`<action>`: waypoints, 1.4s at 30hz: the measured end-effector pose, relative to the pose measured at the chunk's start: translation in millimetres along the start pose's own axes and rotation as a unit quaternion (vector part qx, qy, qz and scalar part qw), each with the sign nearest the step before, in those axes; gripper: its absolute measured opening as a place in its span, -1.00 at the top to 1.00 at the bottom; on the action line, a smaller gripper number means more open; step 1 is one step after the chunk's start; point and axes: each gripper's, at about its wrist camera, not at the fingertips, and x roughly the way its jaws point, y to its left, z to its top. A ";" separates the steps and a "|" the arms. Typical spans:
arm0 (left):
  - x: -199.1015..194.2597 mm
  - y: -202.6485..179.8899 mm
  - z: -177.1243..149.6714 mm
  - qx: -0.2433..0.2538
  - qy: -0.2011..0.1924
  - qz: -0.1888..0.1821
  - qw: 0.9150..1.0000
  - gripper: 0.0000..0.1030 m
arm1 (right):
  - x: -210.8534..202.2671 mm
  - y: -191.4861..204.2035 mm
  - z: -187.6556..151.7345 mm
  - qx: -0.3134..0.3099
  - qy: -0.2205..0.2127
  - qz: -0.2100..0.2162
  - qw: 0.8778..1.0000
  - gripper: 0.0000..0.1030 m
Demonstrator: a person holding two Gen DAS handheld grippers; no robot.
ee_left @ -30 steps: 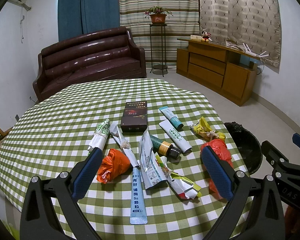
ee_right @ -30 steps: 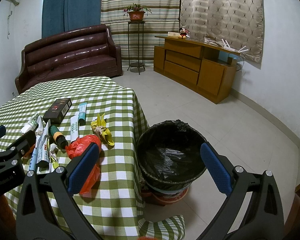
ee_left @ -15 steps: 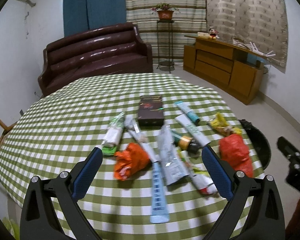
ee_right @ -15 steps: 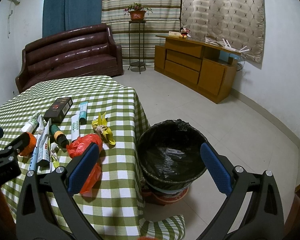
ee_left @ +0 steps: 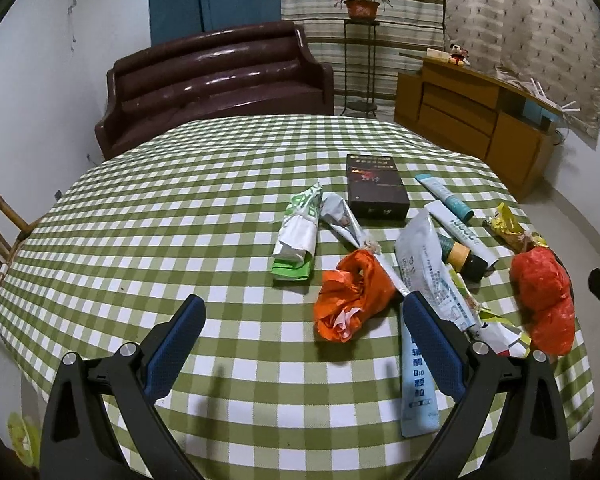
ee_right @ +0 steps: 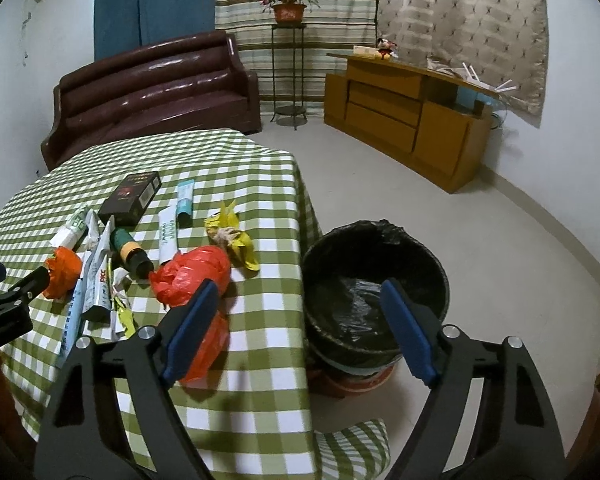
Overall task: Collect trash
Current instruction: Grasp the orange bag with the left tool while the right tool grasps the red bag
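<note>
Currently, the left claw (ee_left: 302,316) hangs over the checked counter (ee_left: 172,216), jaws apart and nothing between them. Just ahead of it and to its right lies the orange crumpled bag (ee_left: 350,294), beside the right finger (ee_left: 432,340). Ahead of that lie the green-and-white wrapper (ee_left: 296,236) and the dark box (ee_left: 376,186). Under the right finger runs the light blue tube (ee_left: 418,384), with the grey pouch (ee_left: 424,264) further right. The red plastic bag (ee_left: 546,300) lies well to the right, at the counter edge.

The right claw (ee_right: 296,316) has just been closing; its jaws stand apart and clamp nothing. Its left finger (ee_right: 192,328) overlaps the red plastic bag (ee_right: 194,268) in view; contact cannot be told. The yellow wrapper (ee_right: 236,240) lies ahead of that finger. The black-lined trash bin (ee_right: 374,280) stands on the floor ahead of the claw, behind the right finger (ee_right: 408,332).
</note>
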 end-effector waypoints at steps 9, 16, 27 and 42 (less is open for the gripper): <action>21.0 -11.5 4.2 0.049 0.003 -0.018 0.999 -0.56 | 9.1 3.9 0.1 0.000 0.014 0.005 1.000 -0.57; 33.4 -9.9 5.3 0.049 0.031 -0.052 0.997 -0.02 | 14.7 5.3 -0.9 0.001 0.021 0.007 1.000 -0.57; 20.4 -12.7 -0.6 0.060 0.024 -0.064 0.996 0.14 | 13.8 9.6 0.9 -0.003 0.018 0.010 1.000 -0.54; -2.8 8.6 5.2 0.047 -0.007 -0.025 0.999 0.14 | 9.9 37.0 0.6 -0.028 0.018 0.046 0.998 -0.44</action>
